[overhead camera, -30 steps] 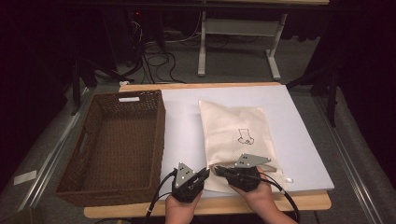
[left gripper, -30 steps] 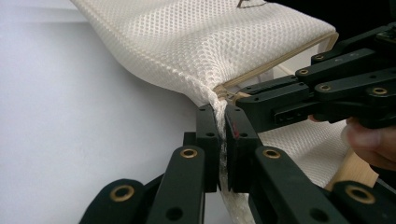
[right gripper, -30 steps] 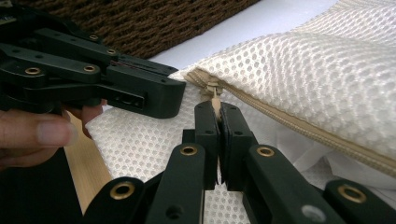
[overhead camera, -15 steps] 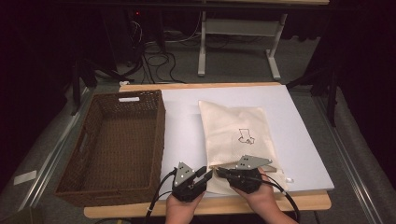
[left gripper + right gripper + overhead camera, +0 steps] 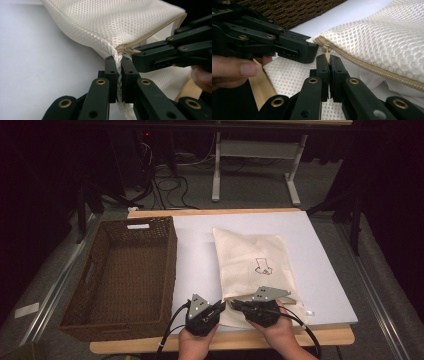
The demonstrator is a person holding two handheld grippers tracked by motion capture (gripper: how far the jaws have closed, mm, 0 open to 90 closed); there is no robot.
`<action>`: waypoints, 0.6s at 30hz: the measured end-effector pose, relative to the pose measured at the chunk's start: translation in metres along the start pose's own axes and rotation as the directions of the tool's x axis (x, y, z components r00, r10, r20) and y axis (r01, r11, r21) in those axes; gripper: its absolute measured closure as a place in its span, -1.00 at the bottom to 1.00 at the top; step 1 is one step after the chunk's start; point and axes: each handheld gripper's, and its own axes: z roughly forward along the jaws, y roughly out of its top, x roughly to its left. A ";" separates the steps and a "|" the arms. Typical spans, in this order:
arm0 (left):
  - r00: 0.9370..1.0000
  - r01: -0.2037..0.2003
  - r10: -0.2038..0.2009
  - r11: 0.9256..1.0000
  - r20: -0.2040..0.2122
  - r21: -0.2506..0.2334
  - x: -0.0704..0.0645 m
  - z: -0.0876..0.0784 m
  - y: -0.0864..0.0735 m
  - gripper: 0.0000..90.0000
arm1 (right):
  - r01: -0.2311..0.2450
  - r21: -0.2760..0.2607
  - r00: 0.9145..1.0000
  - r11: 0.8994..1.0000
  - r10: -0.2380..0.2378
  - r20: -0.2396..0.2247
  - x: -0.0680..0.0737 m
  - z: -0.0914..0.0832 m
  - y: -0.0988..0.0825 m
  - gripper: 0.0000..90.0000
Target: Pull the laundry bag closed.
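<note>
A cream mesh laundry bag [image 5: 250, 260] with a small printed mark lies on the white tabletop [image 5: 310, 240]. Its near left corner [image 5: 117, 48] is lifted off the table. My left gripper [image 5: 119, 60] is shut on the mesh at that corner, just below the zipper's end; its jaws have just been closing, with the fabric between them. My right gripper [image 5: 329, 57] is shut on the beige zipper pull [image 5: 327, 52] at the same corner. In the high view both grippers, left [image 5: 223, 305] and right [image 5: 235, 304], meet tip to tip at the bag's near edge.
A brown wicker basket [image 5: 172, 265] stands at the table's left, close to my left hand. The wooden front edge [image 5: 320, 336] runs just below both hands. Beyond the table are desk legs and cables on a dark floor.
Both hands stay where they were at the bag's near corner. No visible change in the bag or the basket.
</note>
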 end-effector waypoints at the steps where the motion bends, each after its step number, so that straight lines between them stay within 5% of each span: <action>1: 1.000 -0.006 0.006 1.000 -0.005 -0.001 0.000 0.000 0.000 0.91 | -0.008 -0.002 1.000 1.000 0.008 -0.003 -0.001 -0.001 0.000 0.97; 12: 0.998 -0.049 0.050 0.999 -0.041 0.019 -0.005 0.001 0.000 0.92 | -0.034 0.020 0.999 0.999 0.034 -0.013 -0.009 0.002 -0.005 0.97; 18: 0.999 -0.039 0.040 0.999 -0.037 0.016 -0.004 0.000 0.001 0.93 | -0.031 0.027 0.999 0.999 0.031 -0.018 -0.011 0.005 -0.006 0.98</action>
